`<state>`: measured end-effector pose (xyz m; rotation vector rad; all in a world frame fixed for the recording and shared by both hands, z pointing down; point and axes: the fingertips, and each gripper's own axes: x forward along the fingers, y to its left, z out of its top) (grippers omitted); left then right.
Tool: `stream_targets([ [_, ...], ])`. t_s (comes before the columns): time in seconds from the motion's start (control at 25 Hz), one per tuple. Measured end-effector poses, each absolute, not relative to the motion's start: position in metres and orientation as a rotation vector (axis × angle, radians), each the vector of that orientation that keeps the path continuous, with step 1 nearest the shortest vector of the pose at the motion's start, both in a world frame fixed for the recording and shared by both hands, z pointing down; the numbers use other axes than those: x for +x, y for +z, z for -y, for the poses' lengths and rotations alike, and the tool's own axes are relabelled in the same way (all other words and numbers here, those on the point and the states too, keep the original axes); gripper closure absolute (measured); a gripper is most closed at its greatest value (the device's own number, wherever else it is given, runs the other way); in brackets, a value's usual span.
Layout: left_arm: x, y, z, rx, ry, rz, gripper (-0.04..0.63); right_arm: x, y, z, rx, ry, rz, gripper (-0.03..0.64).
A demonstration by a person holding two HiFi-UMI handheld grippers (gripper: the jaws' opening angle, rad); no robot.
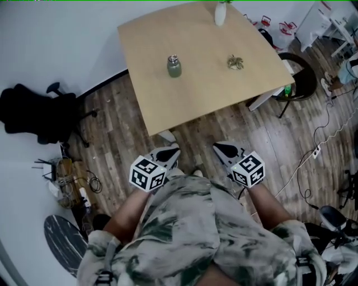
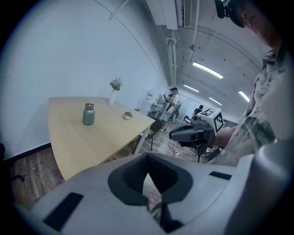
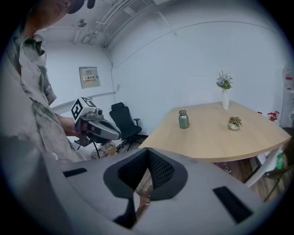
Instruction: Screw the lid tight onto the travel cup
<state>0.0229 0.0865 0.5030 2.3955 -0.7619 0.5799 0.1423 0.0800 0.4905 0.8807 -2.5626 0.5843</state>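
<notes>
Left gripper (image 1: pixel 171 149): we are holding it low in front of our patterned shirt (image 1: pixel 190 234), over the wooden floor (image 1: pixel 112 117) and short of the table's near edge. Its jaws are clenched tip to tip and are gripping nothing (its own view shows the dark pads meeting in a point).

Right gripper (image 1: pixel 219 147): we are holding it beside the left one, a little apart and pointing toward the table. Its jaws are likewise pressed together and empty.

Travel cup (image 1: pixel 174 67): it is standing upright on the table, left of centre in the head view, well apart from both grippers. Neither gripper is touching it.

Lid (image 1: pixel 173 58): the silver lid is sitting on top of the cup's green body. We cannot tell how tightly it is seated.

Table (image 1: pixel 196 100): the light wooden top is carrying the cup, a plant and a vase.

Small potted plant (image 1: pixel 235 62): it is sitting to the right of the cup, apart from it.

White vase (image 1: pixel 220 14): it is standing at the table's far edge, with flowers in it.

Office chair (image 1: pixel 33 109): the black chair is standing on the floor to the left of the table, near the wall.
</notes>
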Motion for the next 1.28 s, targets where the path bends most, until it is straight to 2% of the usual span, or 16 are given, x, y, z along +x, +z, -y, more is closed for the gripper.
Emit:
stream_targets([
  [1.28,0.048,0.513,-0.108,2.399,0.65,0.757,0.573,0.151,0.495,-0.108,0.868,0.552,2.568,0.595],
])
